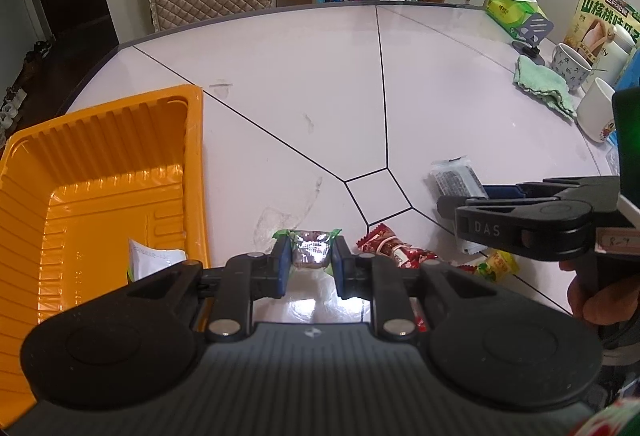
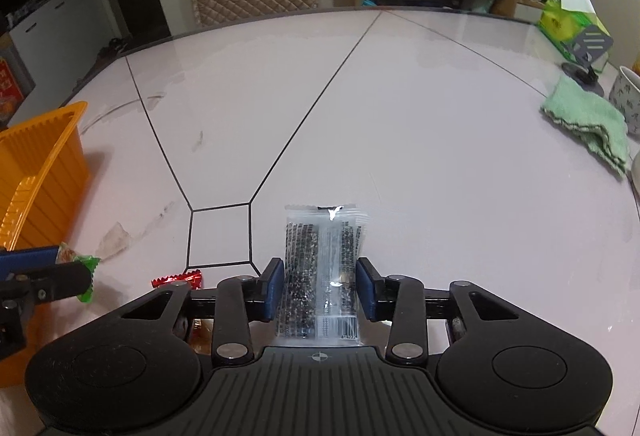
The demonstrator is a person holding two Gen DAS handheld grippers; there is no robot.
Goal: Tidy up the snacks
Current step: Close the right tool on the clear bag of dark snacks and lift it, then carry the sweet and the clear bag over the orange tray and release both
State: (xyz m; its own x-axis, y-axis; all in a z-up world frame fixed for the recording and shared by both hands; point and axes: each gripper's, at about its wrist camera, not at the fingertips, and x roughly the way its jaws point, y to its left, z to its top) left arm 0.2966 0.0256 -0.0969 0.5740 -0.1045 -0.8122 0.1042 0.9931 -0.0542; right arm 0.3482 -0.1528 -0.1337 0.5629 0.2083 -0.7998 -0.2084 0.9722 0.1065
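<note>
While the left gripper (image 1: 311, 263) stayed out of the orange plastic tray (image 1: 100, 140), its blue pads were clamped on a foil-wrapped candy with green twisted ends (image 1: 313, 248), held just right of the tray's near right corner. A white slip of paper (image 1: 154, 260) lay inside the tray by that corner. On the pale table (image 1: 440, 84), right of the held candy, lay a red-wrapped candy (image 1: 394, 248) and, further right, a yellow-green snack packet (image 1: 496, 264), partly hidden under the right gripper.

The right gripper (image 2: 320, 288) straddled a clear packet of dark seeded snack (image 2: 320, 276) lying flat on the table, its long side pointing away. The blue pads stood close at each long edge; whether they actually pressed on it I could not tell. No earlier view was there to show any jaw movement.

Far right sat a folded green cloth (image 2: 588, 124) and a patterned mug (image 1: 570, 66).
</note>
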